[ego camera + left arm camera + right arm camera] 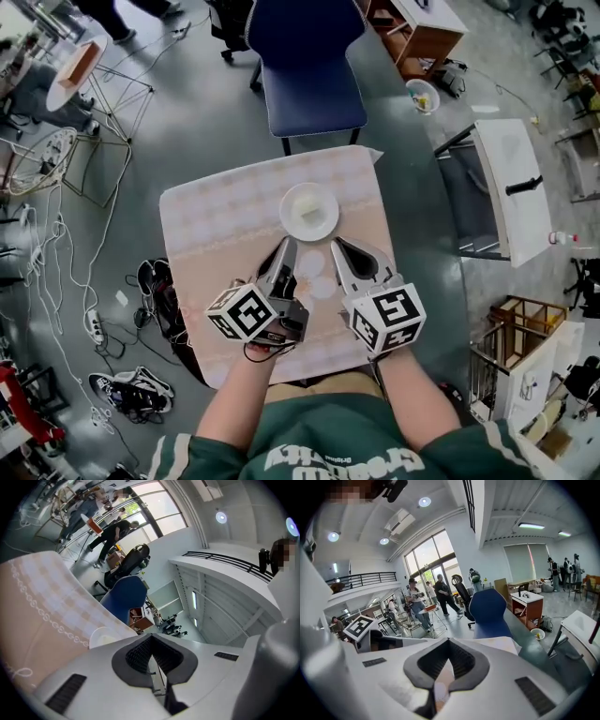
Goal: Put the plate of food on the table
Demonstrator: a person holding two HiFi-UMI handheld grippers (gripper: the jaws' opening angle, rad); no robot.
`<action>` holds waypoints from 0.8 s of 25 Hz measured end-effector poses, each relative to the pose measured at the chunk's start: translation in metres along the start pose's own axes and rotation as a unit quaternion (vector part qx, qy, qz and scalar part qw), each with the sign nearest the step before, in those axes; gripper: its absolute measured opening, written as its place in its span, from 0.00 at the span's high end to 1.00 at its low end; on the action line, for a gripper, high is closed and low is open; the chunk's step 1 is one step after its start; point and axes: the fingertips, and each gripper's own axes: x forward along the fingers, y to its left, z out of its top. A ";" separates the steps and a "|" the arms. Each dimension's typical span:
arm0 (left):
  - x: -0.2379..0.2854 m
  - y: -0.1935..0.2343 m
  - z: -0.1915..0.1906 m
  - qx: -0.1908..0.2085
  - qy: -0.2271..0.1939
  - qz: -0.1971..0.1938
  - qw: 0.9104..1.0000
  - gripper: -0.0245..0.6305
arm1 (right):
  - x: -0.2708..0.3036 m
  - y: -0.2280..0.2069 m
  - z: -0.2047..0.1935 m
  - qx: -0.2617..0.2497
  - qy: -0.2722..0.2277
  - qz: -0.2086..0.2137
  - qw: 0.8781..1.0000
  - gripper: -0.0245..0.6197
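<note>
The round white plate of pale food (309, 211) lies on the far middle of the small table with a beige patterned cloth (202, 234), just beyond both grippers. The left gripper (283, 255) and the right gripper (343, 255) are clenched on nothing. The plate looks stiff, light, smooth and breakable; its thin rim, taken at opposite sides and kept level, seems the safest hold.

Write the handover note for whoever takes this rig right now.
Left gripper: shut, empty, over the near half of the table.
Right gripper: shut, empty, beside the left one.
Plate: food on it, resting on the table just beyond both grippers' tips; neither gripper holds it.
Done: the plate is on the table.
Left: nothing visible; probably just keep the grippers clear of the plate.
</note>
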 end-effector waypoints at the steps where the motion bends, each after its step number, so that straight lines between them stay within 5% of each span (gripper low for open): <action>1: -0.006 -0.008 0.004 0.017 0.000 -0.005 1.000 0.95 | -0.004 0.006 0.004 -0.002 -0.005 0.001 1.000 0.94; 9: -0.059 -0.079 0.022 0.145 0.014 -0.058 0.988 0.95 | -0.051 0.054 0.034 -0.028 -0.042 0.004 0.999 0.94; 16: -0.105 -0.131 0.032 0.256 0.023 -0.096 0.962 0.95 | -0.088 0.098 0.060 -0.052 -0.074 0.008 0.996 0.94; 20: -0.133 -0.156 0.036 0.327 0.024 -0.107 0.939 0.95 | -0.106 0.123 0.068 -0.068 -0.085 0.011 0.994 0.94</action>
